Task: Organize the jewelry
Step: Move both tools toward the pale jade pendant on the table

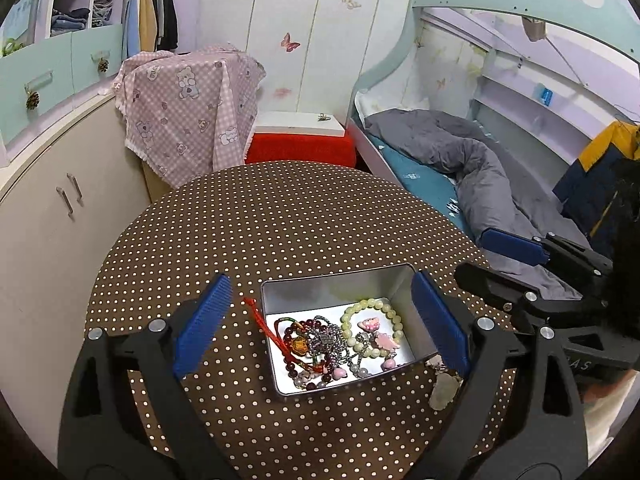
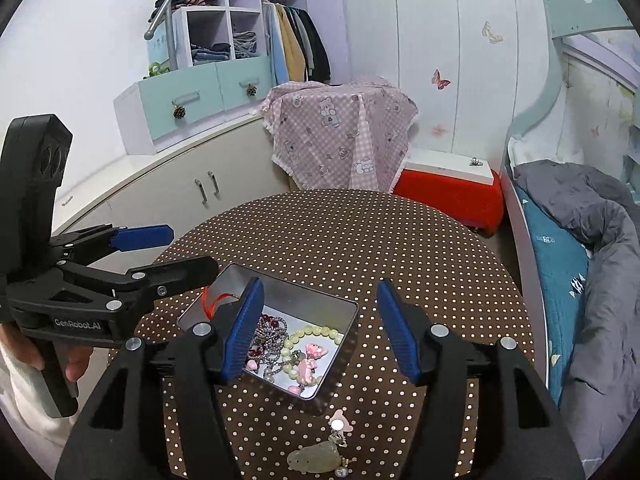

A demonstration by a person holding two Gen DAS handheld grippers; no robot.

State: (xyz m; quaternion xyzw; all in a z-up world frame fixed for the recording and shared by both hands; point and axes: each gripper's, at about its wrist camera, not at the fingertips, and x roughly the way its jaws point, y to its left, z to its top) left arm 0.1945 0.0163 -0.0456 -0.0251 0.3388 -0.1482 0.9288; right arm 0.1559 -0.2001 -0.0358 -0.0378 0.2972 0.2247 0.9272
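Gripper [image 1: 320, 320] over tin [image 1: 340, 280] of tangled jewelry [image 1: 336, 344]

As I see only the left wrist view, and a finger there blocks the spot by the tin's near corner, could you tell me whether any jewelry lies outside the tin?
Observer: Yes, a pale green pendant lies on the table, just off the tin's near corner.
Operator: Thank you. Is anything attached to it?
Observer: A pink charm seems linked to it, lying between the pendant and the tin.
Operator: And is the right gripper holding anything?
Observer: No, the right gripper is open, with nothing between its fingers.
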